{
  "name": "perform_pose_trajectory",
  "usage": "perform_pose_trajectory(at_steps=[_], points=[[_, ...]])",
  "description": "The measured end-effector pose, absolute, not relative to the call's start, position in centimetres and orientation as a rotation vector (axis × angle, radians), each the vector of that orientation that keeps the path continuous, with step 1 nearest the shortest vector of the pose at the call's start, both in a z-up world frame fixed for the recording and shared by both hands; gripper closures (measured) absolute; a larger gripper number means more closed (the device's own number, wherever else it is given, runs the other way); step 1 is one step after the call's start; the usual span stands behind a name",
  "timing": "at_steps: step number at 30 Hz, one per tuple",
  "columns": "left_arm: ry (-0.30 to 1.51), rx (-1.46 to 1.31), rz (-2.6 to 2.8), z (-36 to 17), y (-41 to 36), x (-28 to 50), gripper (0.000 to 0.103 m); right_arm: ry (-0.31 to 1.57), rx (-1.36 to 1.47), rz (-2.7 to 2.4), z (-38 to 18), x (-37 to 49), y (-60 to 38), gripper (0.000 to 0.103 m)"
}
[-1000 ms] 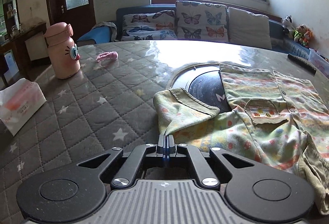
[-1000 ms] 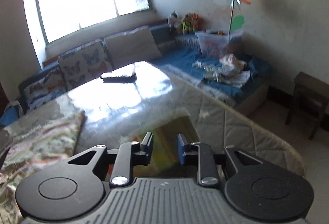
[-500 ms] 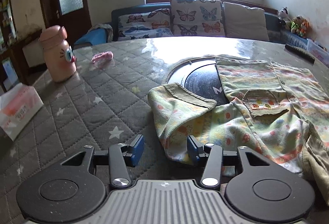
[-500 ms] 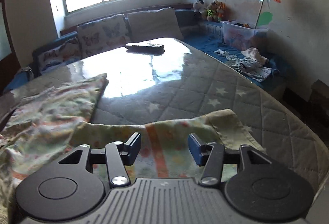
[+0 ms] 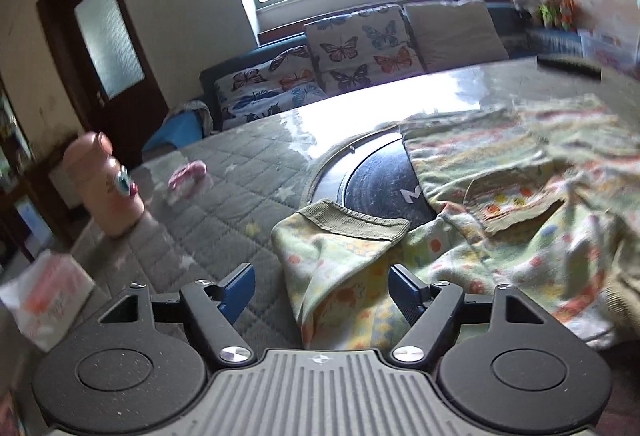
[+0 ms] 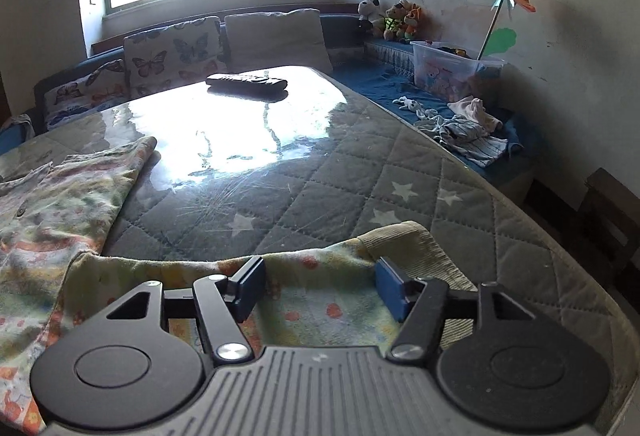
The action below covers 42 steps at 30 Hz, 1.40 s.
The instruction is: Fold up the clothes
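Left of the printed garment, a pink eyed bottle (image 5: 105, 186) and a white tissue pack (image 5: 44, 300) sit well apart from it on the grey star-quilted table cover (image 5: 208, 204). The garment itself, a pale green-yellow child's top with fruit print and ribbed olive cuffs (image 5: 500, 220), lies spread over the cover and partly over the black round inset (image 5: 376, 180).

Left gripper (image 5: 322, 286): jaws have just been opening, now wide, pads clear of cloth; the near-left sleeve with its ribbed cuff (image 5: 356, 222) lies loose between and beyond them, nothing held.

Right gripper (image 6: 320, 286): jaws also just been opening, now wide, pads not pressing; the other sleeve's cuff (image 6: 404, 240) lies flat under and between them, at the garment's right edge, released.

A black remote (image 6: 246, 80) sits far beyond the garment.

Progress judgement: early. Sleeves look laid out or flattened, body unfolded, pocket side up. Left to do: sleeve folds inward, then body folds.
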State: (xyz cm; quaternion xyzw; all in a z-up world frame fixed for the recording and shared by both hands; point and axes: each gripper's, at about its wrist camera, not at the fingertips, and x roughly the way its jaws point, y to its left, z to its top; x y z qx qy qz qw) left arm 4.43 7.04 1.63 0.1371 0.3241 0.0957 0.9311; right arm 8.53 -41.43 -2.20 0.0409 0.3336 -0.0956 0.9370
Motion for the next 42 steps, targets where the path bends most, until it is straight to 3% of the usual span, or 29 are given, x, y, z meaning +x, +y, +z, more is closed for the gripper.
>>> perform_pose_trajectory(at_steps=[9, 12, 18, 26, 30, 40, 42], points=[[0.684, 0.433, 0.255, -1.1, 6.9, 7.0, 0.028, 0.678, 0.074, -0.179, -2.4, 9.9, -41.1, 0.037], [0.673, 0.392, 0.306, -1.2, 8.0, 7.1, 0.043, 0.677, 0.074, -0.179, -2.3, 10.0, -41.1, 0.036], [0.656, 0.161, 0.445, 0.4, 12.1, 6.8, 0.052, 0.681, 0.077, -0.18, -2.2, 10.1, -41.2, 0.036], [0.651, -0.194, 0.461, 1.4, 17.6, 4.4, 0.044, 0.682, 0.076, -0.178, -2.2, 10.1, -41.3, 0.036], [0.671, -0.296, 0.495, 0.8, 19.2, 3.7, 0.031, 0.683, 0.075, -0.176, -2.2, 10.2, -41.4, 0.036], [0.632, 0.161, 0.498, -0.1, 14.4, 2.8, 0.001, 0.683, 0.075, -0.177, -2.2, 10.2, -41.5, 0.035], [0.629, 0.235, 0.469, -0.3, 13.5, 2.6, 0.0, 0.683, 0.075, -0.177, -2.3, 10.2, -41.4, 0.035]])
